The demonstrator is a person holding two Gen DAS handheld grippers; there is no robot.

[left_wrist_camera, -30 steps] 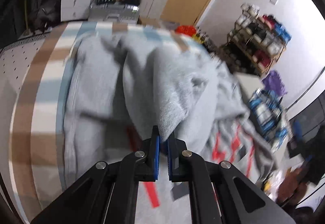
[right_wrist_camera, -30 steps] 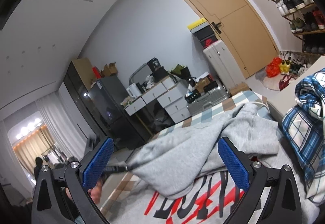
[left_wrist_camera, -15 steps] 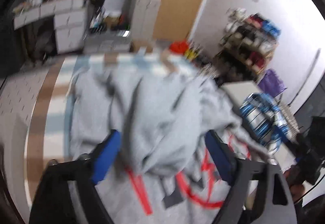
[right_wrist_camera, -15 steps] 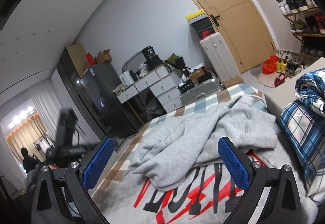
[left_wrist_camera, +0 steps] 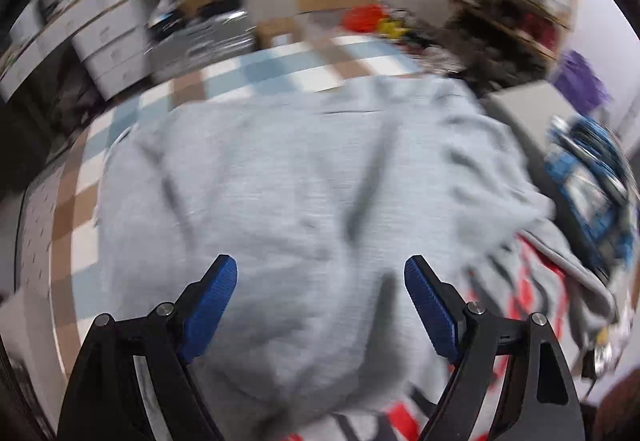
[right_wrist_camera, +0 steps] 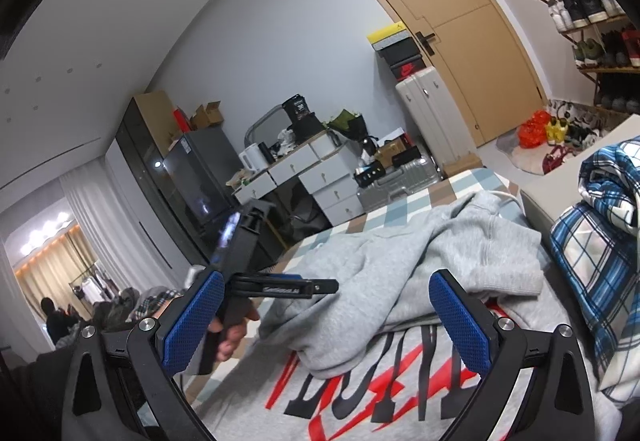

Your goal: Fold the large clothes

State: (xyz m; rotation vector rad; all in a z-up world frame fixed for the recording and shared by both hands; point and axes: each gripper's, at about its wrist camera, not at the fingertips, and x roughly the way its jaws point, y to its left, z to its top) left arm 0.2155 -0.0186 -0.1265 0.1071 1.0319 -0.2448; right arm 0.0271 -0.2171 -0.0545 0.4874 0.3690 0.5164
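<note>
A grey sweatshirt (left_wrist_camera: pixel 320 181) with red and black lettering (right_wrist_camera: pixel 380 389) lies on the checked bed cover (left_wrist_camera: pixel 280 61); its upper part is folded over in a rumpled heap (right_wrist_camera: pixel 400 265). My left gripper (left_wrist_camera: pixel 320 305) is open and empty just above the grey heap. It also shows in the right wrist view (right_wrist_camera: pixel 280 285), held by a hand at the heap's left edge. My right gripper (right_wrist_camera: pixel 324 321) is open and empty above the lettered part.
A blue plaid garment (right_wrist_camera: pixel 600 241) is piled on a grey block at the right. White drawers (right_wrist_camera: pixel 320 177), suitcases (right_wrist_camera: pixel 400 177), a dark fridge (right_wrist_camera: pixel 188 177), a wooden door (right_wrist_camera: pixel 452 21) and shoe racks (right_wrist_camera: pixel 592 13) stand beyond the bed.
My left gripper let go of the grey fabric, opened, and moved down towards the heap. The lifted fabric dropped onto the sweatshirt. My right gripper stayed open.
</note>
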